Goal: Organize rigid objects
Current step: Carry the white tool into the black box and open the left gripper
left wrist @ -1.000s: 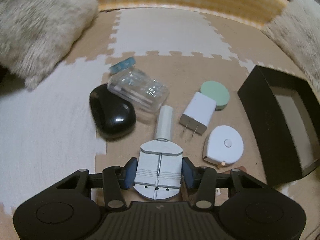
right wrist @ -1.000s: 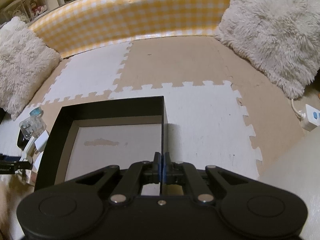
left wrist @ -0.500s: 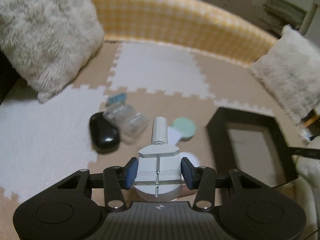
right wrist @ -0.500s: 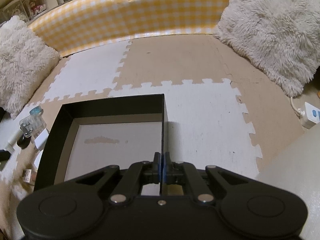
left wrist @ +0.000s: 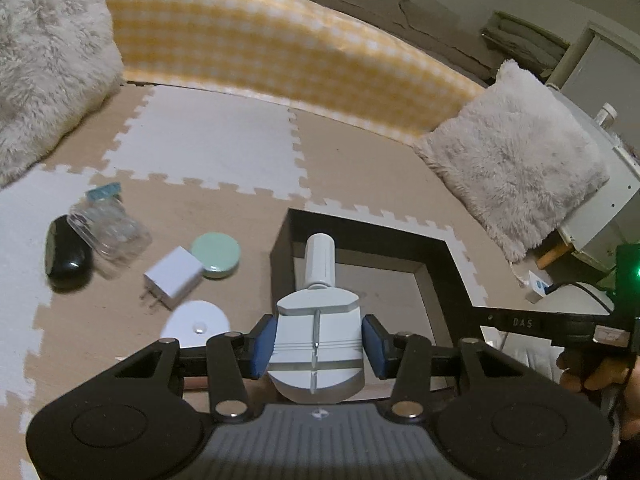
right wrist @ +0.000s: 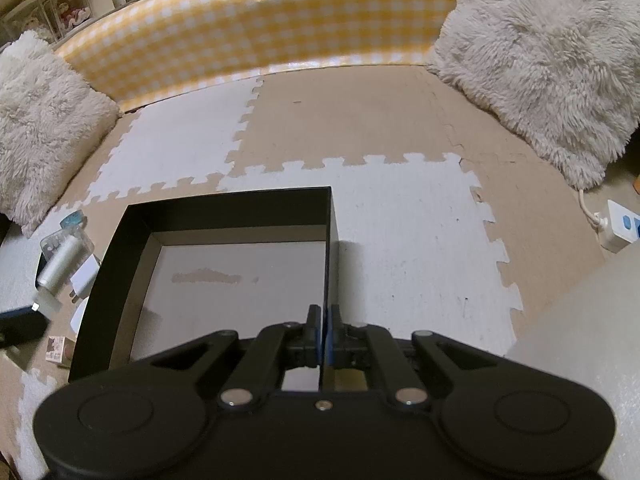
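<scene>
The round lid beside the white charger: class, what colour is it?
Pale mint green. The round lid shows best in the left wrist view, touching the charger.

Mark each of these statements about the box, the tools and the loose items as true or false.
1. The left tool grips a white gadget. True.
2. The black box already holds several items. False: it is empty.
3. The right tool clamps the box's near wall. True.
4. The white charger lies inside the box. False: it lies on the mat, beside the green disc.
5. The black case is held. False: it rests on the mat.
</scene>
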`<state>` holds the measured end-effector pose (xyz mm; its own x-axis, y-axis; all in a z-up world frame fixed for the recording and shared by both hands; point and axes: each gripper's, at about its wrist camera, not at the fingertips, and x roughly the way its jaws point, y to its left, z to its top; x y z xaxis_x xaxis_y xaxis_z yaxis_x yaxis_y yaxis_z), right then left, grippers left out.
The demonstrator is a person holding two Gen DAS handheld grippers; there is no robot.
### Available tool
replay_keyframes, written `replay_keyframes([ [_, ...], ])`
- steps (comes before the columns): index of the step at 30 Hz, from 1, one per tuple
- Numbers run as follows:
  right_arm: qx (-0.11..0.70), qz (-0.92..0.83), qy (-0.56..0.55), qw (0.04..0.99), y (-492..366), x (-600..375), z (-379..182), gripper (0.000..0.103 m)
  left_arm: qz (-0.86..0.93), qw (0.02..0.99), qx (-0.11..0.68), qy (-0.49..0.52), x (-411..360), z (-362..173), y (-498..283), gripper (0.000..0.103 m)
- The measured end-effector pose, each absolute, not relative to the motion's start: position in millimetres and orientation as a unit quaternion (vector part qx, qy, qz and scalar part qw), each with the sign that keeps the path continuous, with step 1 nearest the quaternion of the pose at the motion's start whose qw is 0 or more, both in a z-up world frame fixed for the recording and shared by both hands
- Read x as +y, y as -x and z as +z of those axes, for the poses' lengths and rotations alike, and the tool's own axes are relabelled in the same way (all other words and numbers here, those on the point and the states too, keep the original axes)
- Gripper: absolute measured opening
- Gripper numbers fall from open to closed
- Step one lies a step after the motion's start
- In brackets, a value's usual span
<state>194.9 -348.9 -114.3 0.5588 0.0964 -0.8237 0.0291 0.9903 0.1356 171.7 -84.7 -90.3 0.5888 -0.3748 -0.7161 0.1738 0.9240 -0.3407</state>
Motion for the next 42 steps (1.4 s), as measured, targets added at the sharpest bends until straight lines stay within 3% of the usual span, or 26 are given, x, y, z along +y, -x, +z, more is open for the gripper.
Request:
replay_keyframes([
  [16,0.478,0.015,-0.062,0.876,-198.3,-347.1,-115.4,0.003,-0.155,0.890,0.423,0.073,-114.4,-105.8,-174.4,0.050],
  [28,0.483,0.019,-0.065,0.873,-198.7,-348.7,-117.9,0.003,-0.187,0.874,0.446,0.039,-119.7,-97.3,-161.6,0.081],
  [33,0.484,0.019,-0.071,0.872,-197.7,-350.8,-115.4,0.003,-0.186,0.875,0.446,0.030,-118.7,-92.4,-156.5,0.100],
  [42,0.483,0.012,-0.068,0.873,-195.0,-350.9,-114.2,0.008,-0.181,0.875,0.448,0.015,-114.1,-89.5,-153.1,0.103],
])
